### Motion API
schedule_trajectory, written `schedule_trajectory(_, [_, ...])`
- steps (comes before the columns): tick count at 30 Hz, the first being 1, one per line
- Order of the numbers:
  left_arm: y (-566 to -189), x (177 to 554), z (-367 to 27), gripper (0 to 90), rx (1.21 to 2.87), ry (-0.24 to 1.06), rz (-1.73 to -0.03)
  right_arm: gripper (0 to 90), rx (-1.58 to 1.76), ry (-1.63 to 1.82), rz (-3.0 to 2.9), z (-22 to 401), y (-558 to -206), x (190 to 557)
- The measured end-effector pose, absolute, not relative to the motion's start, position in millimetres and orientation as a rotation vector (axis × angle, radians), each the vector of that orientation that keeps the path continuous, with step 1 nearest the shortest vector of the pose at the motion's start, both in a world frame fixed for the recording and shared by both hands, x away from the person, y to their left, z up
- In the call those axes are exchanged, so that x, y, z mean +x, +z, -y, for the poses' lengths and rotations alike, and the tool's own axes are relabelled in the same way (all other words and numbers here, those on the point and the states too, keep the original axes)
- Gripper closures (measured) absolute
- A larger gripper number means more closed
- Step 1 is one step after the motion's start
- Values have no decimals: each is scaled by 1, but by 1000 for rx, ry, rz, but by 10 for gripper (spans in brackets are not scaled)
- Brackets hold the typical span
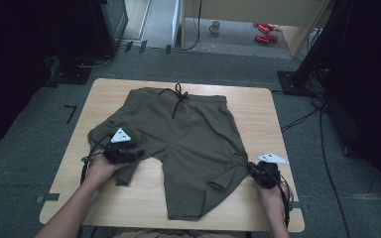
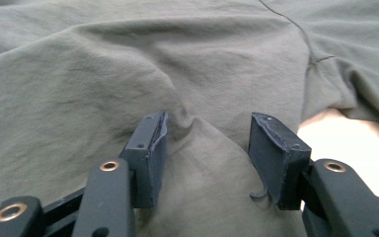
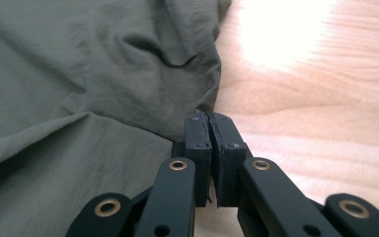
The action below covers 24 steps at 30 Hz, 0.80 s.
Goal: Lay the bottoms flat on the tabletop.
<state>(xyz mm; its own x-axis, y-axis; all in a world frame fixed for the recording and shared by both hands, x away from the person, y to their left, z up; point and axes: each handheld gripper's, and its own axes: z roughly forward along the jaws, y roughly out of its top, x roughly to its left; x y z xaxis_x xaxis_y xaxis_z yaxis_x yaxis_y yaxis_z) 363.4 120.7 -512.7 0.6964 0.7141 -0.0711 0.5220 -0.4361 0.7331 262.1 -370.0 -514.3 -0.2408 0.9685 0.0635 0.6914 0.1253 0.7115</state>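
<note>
Spread flat on the table (image 1: 129, 198), the shorts (image 1: 188, 144) lie waistband away from the person. At one leg's outer edge, the right gripper (image 3: 210, 129) is clamped tight on the hem. On the other leg, the left gripper (image 2: 208, 140) rests with jaws half apart, cloth bunched between them.

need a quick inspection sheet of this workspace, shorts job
surface: wooden table, bare around the garment
job's things: olive shorts lie mostly flat, waistband far, black drawstring tied; left leg rumpled
clutter: nothing seen on the table
grippers: left claw has jaws apart with a fabric ridge between them, pads not pressing; right claw is shut at the right leg's outer edge, whether it pinches cloth cannot be told
cables: one trails from each gripper; more on the floor at right
surroundings: grey carpet, mug and red cans beyond
</note>
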Motion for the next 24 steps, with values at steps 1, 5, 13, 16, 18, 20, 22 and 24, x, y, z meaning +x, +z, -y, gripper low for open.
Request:
schedule_trajectory(1, [-513,364,-120,520,2134,328,-946,877,1598,892,-1988,371,-515,265])
schedule_trajectory(5, [-513,372,-118,580,2111,352,-991,880,1584,885,-1979,373,-515,280])
schedule_trajectory(13, [-514,398,-111,610,2078,393,-1061,882,1565,870,-1964,372,-516,316])
schedule_trajectory(16, [-513,409,-110,615,2045,382,-1118,879,1583,869,-1955,376,-516,330])
schedule_trajectory(18, [-513,410,-109,607,2030,368,-1143,874,1607,874,-1939,379,-516,338])
schedule_trajectory(20, [-512,408,-108,576,2051,365,-1125,840,1618,882,-1927,380,-516,342])
schedule_trajectory(22, [-513,404,-110,535,2062,353,-1088,777,1627,896,-1926,381,-516,342])
schedule_trajectory(24, [-513,401,-112,525,2072,348,-1067,757,1624,903,-1940,382,-516,339])
